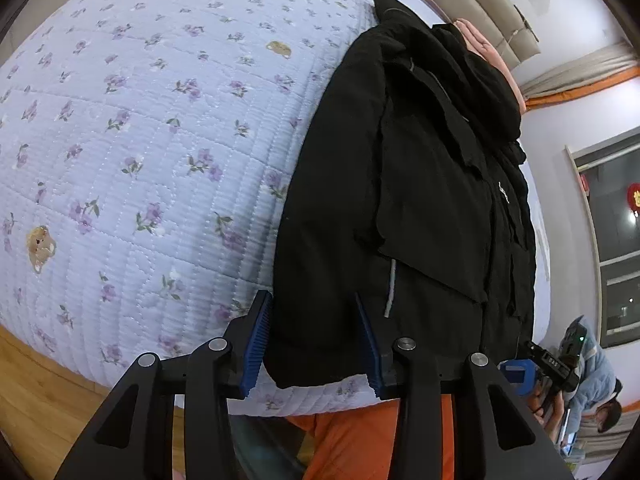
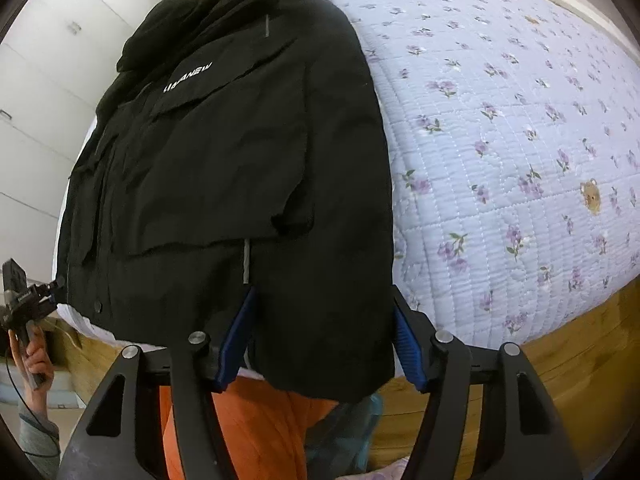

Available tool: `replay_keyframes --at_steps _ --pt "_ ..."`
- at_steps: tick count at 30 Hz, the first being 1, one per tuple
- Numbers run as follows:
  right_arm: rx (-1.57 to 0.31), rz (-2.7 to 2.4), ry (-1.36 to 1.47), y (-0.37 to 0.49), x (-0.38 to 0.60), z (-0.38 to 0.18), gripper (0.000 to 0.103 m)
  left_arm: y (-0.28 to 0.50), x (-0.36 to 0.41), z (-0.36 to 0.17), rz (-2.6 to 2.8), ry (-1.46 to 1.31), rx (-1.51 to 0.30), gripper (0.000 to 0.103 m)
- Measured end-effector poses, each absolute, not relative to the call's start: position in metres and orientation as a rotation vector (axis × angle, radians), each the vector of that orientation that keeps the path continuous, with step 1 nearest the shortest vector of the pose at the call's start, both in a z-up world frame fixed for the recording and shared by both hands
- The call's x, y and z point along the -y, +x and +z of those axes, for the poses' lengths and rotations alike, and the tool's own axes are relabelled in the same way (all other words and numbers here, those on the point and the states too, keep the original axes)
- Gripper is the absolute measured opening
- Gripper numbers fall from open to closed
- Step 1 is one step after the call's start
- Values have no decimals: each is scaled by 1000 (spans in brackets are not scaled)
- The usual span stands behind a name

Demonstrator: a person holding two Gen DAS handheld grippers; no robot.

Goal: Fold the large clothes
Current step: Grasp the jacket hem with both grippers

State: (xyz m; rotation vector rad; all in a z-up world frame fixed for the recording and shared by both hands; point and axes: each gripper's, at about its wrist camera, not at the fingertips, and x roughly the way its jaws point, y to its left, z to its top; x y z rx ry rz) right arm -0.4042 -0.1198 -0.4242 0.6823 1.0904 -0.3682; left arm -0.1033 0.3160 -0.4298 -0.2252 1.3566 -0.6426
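- I see the black jacket [image 1: 400, 200] lying lengthwise on the floral quilt [image 1: 140, 140], its hem hanging over the near edge.
- My left gripper [image 1: 316, 344] is spread wide at the hem's left corner, pinching nothing.
- My right gripper [image 2: 324, 336] is likewise spread at the right corner.

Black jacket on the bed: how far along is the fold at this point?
Done: the black jacket lies lengthwise on the floral quilt, both sides apparently folded in over the front. In hand: the open left gripper and open right gripper each straddle a corner of the hem at the bed edge, neither closed on it. Left: grasping the hem and folding it up toward the collar.
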Motion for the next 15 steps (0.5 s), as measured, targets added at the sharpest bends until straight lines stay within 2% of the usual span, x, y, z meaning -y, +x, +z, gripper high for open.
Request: replay_keyframes --at_steps 7,12,13,14,15 --pt "-1118 -340 679 -412 110 -425 65 -115 -299 -417 -614 -138 -1310 42" --pt "-1092 -319 801 -418 119 -437 64 -116 -290 -415 -621 -140 -1315 41" --pt "-1080 -322 812 -421 120 -437 60 -117 -289 -414 -615 -139 -1311 36" --pt "-1066 -329 822 -423 119 -435 55 -118 -288 -412 -605 -133 -1302 17" --pt "-1057 -327 828 -423 117 -433 39 -118 -288 -410 -599 -132 -1297 11"
